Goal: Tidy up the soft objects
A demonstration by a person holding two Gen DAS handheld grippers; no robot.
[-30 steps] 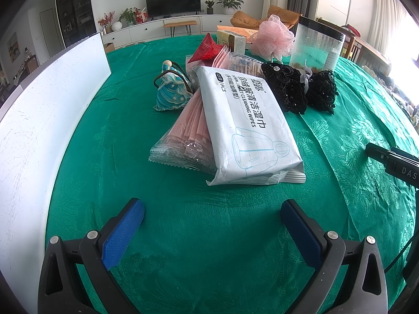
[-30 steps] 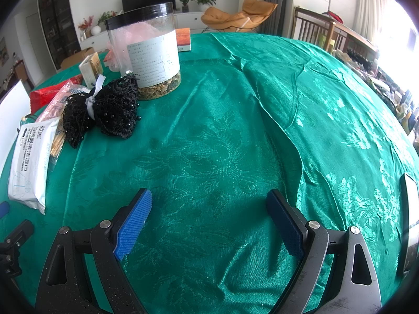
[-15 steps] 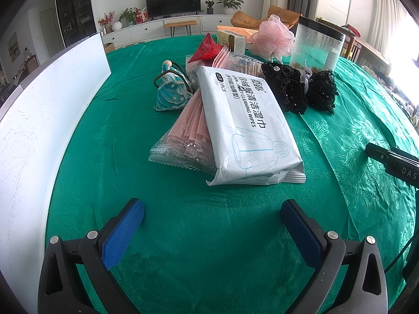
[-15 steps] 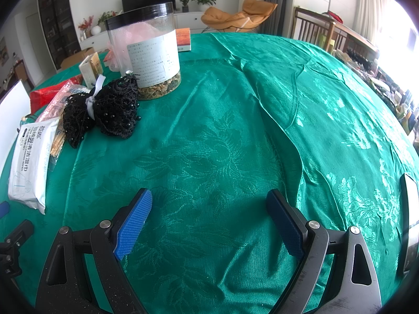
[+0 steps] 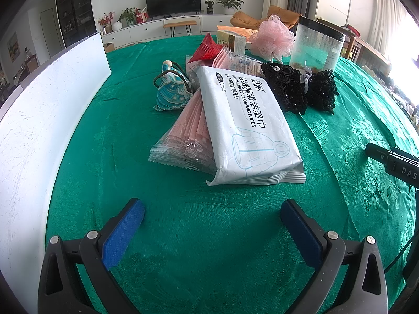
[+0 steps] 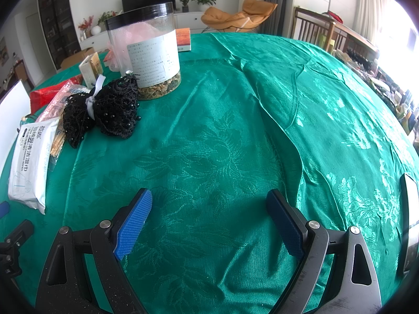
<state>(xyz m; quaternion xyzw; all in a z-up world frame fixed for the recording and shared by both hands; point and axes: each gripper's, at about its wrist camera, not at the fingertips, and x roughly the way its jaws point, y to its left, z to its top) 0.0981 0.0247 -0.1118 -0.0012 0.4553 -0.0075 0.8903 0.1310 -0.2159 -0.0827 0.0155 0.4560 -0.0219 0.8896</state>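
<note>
L gripper (image 5: 212, 218): jaws apart, empty. Wipes pack (image 5: 247, 128) lies straight ahead of the jaws, just beyond the tips, long axis running away from them (tilted slightly left). R gripper (image 6: 209, 209): jaws apart, empty; pack sits far left of it, so L is nearer.

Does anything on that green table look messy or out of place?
Mostly the pile: the white wipes pack lies slanted on top of the pink packets, half covering them. The green tablecloth is rumpled into long creases toward the far side. Nothing looks spilled or torn.
</note>
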